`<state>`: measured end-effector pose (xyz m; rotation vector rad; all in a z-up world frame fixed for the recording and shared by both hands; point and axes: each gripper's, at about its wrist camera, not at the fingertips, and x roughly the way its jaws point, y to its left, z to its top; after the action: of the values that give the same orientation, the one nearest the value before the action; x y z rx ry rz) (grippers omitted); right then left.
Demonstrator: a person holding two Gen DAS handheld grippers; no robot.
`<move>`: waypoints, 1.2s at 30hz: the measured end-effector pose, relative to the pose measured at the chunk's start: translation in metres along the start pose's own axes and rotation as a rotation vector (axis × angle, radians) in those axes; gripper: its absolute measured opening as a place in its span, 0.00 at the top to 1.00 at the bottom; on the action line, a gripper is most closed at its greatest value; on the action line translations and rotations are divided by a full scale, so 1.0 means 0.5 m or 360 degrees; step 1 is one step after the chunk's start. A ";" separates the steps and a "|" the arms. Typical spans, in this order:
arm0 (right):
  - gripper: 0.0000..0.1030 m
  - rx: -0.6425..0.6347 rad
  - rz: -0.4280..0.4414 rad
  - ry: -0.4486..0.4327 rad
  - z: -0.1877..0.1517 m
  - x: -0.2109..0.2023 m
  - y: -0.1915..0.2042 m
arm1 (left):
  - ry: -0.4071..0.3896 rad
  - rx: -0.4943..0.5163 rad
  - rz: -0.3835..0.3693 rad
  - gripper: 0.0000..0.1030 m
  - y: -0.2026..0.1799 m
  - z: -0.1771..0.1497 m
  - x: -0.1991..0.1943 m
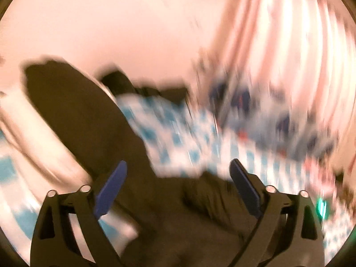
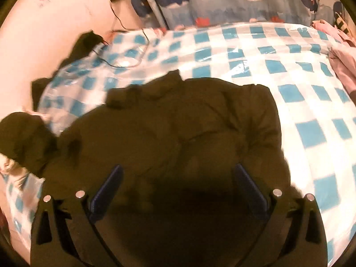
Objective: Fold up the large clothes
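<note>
Jacket [image 2: 178, 122], dark olive, lies bunched on blue/white checked cloth [image 2: 311, 102], collar end toward whale-print curtain [image 2: 222, 2]. Right gripper [image 2: 178, 173] above its near part, jaws wide apart, nothing btwn pads. Left gripper [image 1: 178, 171] jaws also wide apart, empty; left view badly blurred, jacket below. Pink clothes [image 2: 340, 51] at right edge.

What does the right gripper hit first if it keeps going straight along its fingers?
Most likely the dark garment lying on the checked tablecloth: the open right gripper points down at its middle, nothing between. The gap is hard to judge.
</note>
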<state>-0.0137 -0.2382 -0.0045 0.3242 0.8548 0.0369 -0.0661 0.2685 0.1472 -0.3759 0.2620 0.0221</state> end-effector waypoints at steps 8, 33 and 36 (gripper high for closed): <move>0.07 0.0132 0.0044 -0.0026 -0.022 0.020 -0.028 | -0.0142 -0.0528 0.0231 0.08 0.365 0.200 -0.035; 0.07 0.0247 0.0136 -0.0084 -0.010 0.014 -0.080 | 0.0344 -0.0783 0.0464 0.95 0.462 0.322 0.188; 0.07 0.0252 0.0152 -0.0124 -0.004 -0.018 -0.095 | 0.0264 -0.0705 0.0407 0.95 0.403 0.346 0.166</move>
<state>-0.0258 -0.2844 -0.0132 0.5116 0.7661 0.0452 0.0431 0.5171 0.2084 -0.7842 0.4701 0.3049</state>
